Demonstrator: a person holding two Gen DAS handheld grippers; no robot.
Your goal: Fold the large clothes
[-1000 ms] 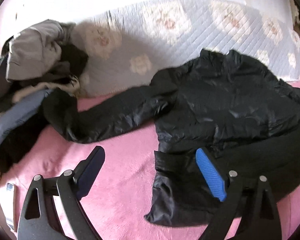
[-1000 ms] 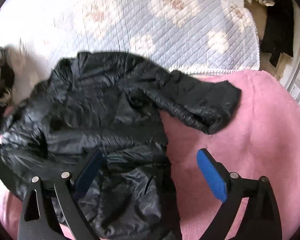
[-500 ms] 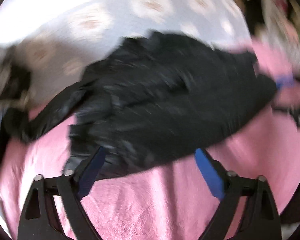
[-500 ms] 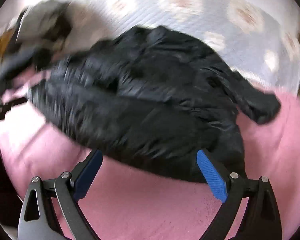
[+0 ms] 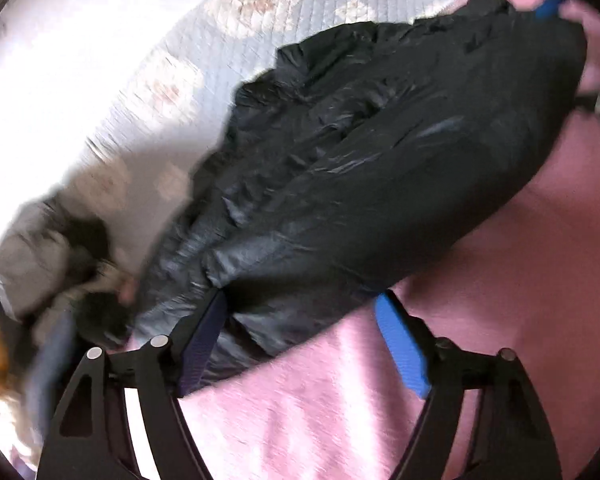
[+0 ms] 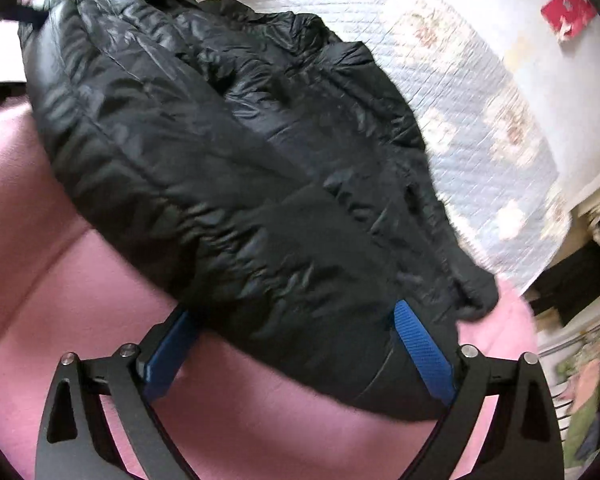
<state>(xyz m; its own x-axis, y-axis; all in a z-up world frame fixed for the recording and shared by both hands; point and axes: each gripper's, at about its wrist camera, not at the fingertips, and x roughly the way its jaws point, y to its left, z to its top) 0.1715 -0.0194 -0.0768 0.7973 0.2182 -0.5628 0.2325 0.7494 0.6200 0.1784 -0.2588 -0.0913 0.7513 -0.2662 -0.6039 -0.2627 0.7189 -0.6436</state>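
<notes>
The black puffer jacket [image 5: 360,168] lies across the pink blanket [image 5: 520,280] on the bed, its upper part reaching onto the white quilted cover [image 5: 228,60] toward the bed's far edge. It is bunched into a rounded heap rather than laid flat; one sleeve [image 6: 472,280] trails off on the right-hand side in the right wrist view, and no neat fold line shows anywhere.

The left gripper [image 5: 300,340] sits at the jacket's near hem with its fingers spread — the jaws have just been opening a little, and fabric lies between them without being pinched. The right gripper [image 6: 296,348] stands likewise at the near hem, fingers [image 6: 424,356] wide apart astride the cloth, not clamped on it as far as I can tell.

By my reading the task is at an early stage: the garment is on the bed and both tools are at its hem, but smoothing, tucking the sleeves and folding the body over all remain. A pile of other clothes [image 5: 52,248] waits at the bed's left side.
</notes>
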